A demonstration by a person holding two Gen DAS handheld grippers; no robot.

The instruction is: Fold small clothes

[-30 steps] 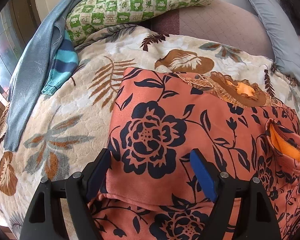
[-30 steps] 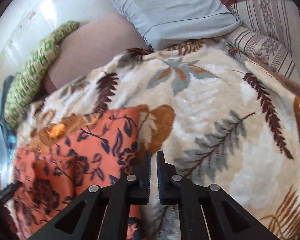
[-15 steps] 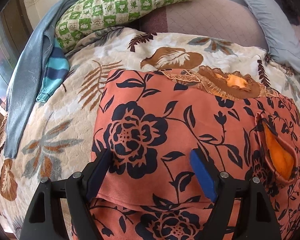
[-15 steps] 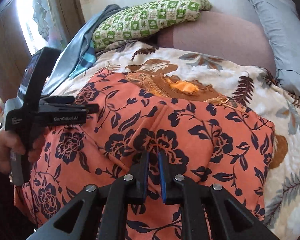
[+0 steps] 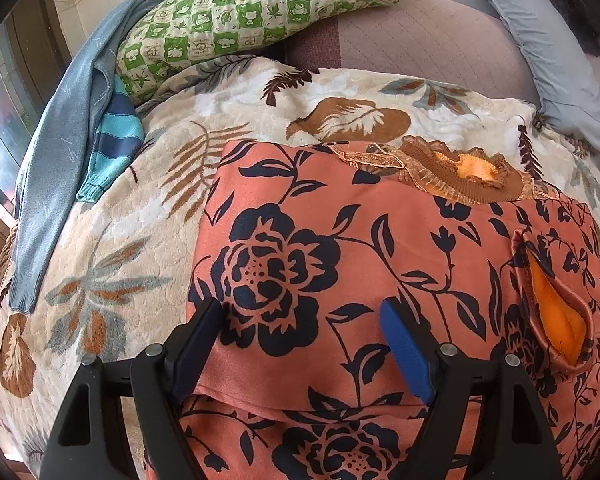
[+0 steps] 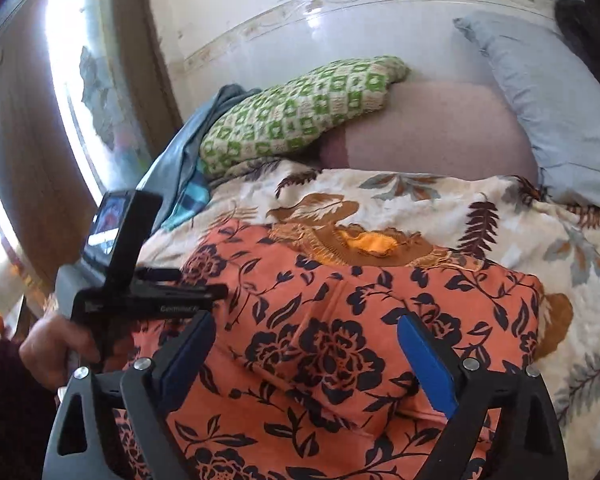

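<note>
An orange garment with dark blue flowers (image 5: 380,248) lies folded on the leaf-print blanket (image 5: 112,248), its brown frilled collar (image 5: 460,172) at the far edge and a sleeve cuff with orange lining (image 5: 556,320) on the right. My left gripper (image 5: 304,316) is open just above the garment's near left part. In the right wrist view the garment (image 6: 340,320) fills the middle. My right gripper (image 6: 304,332) is open above it and holds nothing. The left gripper's body (image 6: 140,296) shows at the left of that view.
A green checked pillow (image 5: 252,16) and a mauve cushion (image 5: 420,48) lie at the back. A grey-blue sweater (image 5: 56,140) and a striped blue sleeve (image 5: 112,136) lie at the left. A pale blue pillow (image 5: 548,48) is at the right. A window (image 6: 84,120) is at the left.
My right gripper swung from the blanket's right side over the garment and opened from shut. The left gripper stayed open and hardly moved.
</note>
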